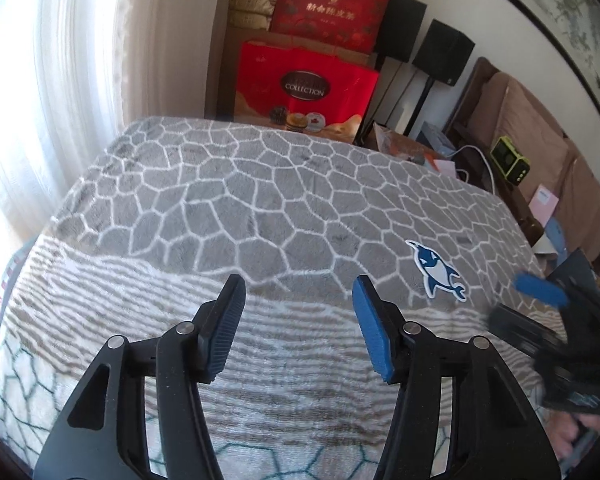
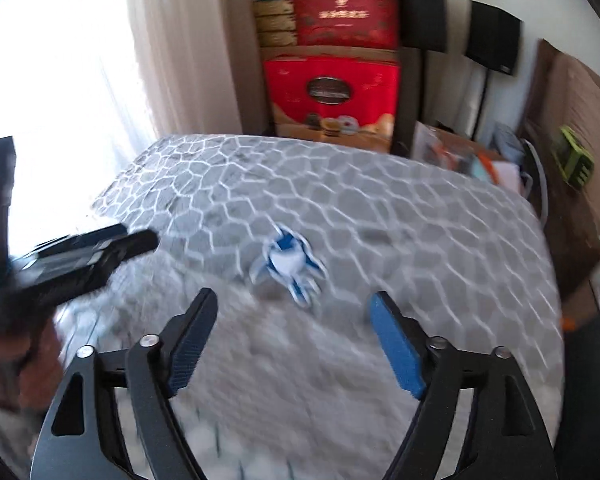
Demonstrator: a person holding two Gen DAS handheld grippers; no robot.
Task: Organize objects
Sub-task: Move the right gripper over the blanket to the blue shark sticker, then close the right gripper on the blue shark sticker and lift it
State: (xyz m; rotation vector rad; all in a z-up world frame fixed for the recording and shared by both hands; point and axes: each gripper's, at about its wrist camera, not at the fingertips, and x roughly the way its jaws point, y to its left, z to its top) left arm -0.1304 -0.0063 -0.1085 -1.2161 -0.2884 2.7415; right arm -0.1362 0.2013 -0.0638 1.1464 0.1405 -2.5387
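While both tools hang released and empty over the blanket (image 1: 260,200), you are at the approach step. Item: whale sticker (image 1: 438,276), flat, just beyond your right tool (image 2: 294,336). Left tool (image 1: 298,328): idle. Next: lower and straddle it squarely.

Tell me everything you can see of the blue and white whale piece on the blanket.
The whale piece is a flat, thin-looking cutout: dark blue back, tail and fins, white belly and outline. It lies flat on the grey honeycomb-patterned blanket, head toward the far edge, tail nearer the cameras. Nothing but the blanket touches it; both grippers are clear of it. Its material cannot be told.
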